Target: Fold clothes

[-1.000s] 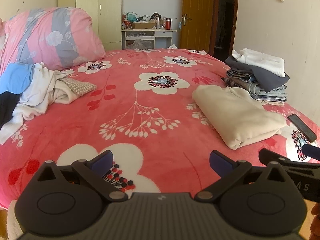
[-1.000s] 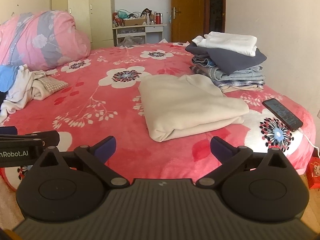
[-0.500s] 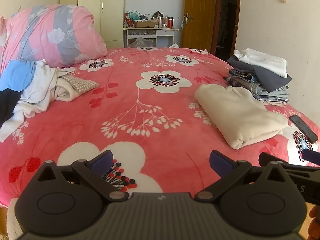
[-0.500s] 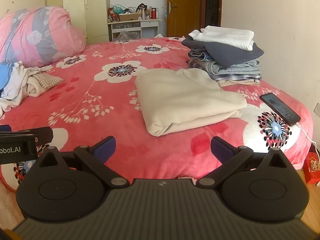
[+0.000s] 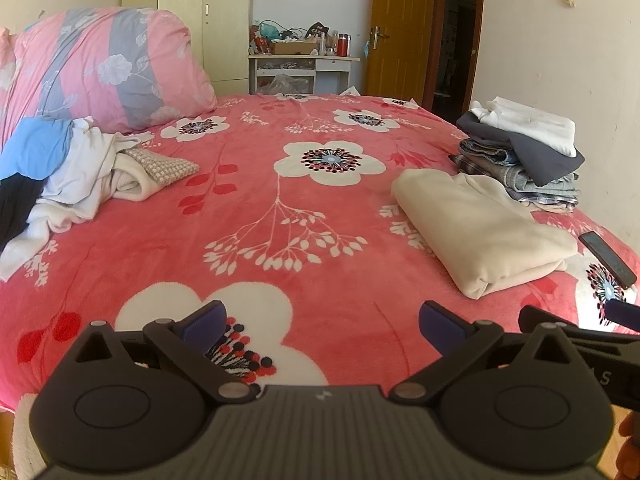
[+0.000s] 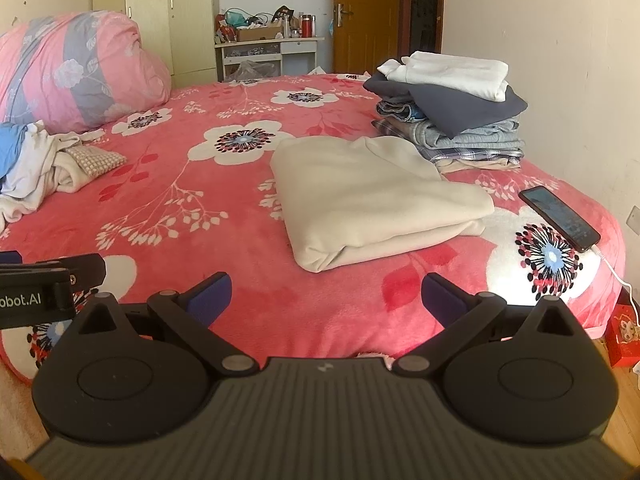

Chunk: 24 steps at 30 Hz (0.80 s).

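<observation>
A folded cream garment (image 5: pixel 480 224) (image 6: pixel 372 196) lies on the red flowered bed (image 5: pixel 256 216) (image 6: pixel 168 208), right of the middle. A stack of folded clothes (image 5: pixel 524 152) (image 6: pixel 452 108) stands behind it by the wall. A heap of unfolded clothes (image 5: pixel 68 172) (image 6: pixel 44 164) lies at the left by the pink quilt. My left gripper (image 5: pixel 322 322) is open and empty over the bed's near edge. My right gripper (image 6: pixel 326 296) is open and empty just before the bed's near edge, short of the cream garment. Each gripper's body shows at the side of the other's view.
A black phone (image 5: pixel 608 258) (image 6: pixel 560 218) on a white cable lies on the bed's right corner. A rolled pink quilt (image 5: pixel 104 68) (image 6: pixel 76 68) sits at the back left. A cluttered desk (image 5: pixel 300 64), a wardrobe and a brown door (image 6: pixel 360 16) stand behind the bed.
Both grippers have drawn back slightly from the bed and tilted a little, still open. The clothes have not moved.
</observation>
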Each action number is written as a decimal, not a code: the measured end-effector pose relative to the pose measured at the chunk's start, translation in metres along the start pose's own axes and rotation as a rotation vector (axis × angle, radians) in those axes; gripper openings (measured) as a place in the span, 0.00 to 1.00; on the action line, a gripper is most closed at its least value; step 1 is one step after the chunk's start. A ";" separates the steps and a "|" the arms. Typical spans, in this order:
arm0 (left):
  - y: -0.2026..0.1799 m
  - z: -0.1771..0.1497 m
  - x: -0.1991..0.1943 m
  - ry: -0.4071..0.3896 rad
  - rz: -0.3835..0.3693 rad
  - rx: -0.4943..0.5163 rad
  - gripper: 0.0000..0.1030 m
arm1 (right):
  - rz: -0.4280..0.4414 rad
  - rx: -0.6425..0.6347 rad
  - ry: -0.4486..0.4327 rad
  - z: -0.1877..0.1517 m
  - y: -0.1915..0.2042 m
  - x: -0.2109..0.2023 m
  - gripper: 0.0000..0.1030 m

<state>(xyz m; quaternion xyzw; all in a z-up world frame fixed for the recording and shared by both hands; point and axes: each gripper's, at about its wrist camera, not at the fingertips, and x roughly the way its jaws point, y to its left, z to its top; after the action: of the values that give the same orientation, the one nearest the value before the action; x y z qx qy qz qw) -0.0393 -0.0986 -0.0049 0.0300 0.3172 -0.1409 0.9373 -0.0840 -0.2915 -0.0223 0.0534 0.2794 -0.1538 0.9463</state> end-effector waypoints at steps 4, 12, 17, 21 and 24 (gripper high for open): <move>0.001 0.000 0.000 0.001 -0.001 -0.002 1.00 | -0.002 0.001 0.001 0.000 0.001 -0.001 0.99; 0.002 0.000 0.001 0.003 0.002 -0.007 1.00 | -0.002 -0.003 0.003 0.001 0.002 0.001 0.99; 0.003 -0.001 0.002 0.007 0.002 -0.008 1.00 | -0.010 -0.002 0.005 0.001 0.003 0.002 0.99; 0.003 -0.001 0.002 0.008 0.001 -0.007 1.00 | -0.026 0.005 0.007 0.001 0.002 0.003 0.99; 0.003 0.000 0.002 0.008 0.001 -0.007 1.00 | -0.031 0.010 0.007 0.001 0.001 0.004 0.99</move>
<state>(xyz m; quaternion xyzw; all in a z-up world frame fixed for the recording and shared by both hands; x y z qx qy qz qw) -0.0373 -0.0961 -0.0063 0.0274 0.3215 -0.1393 0.9362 -0.0800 -0.2917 -0.0232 0.0542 0.2830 -0.1696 0.9425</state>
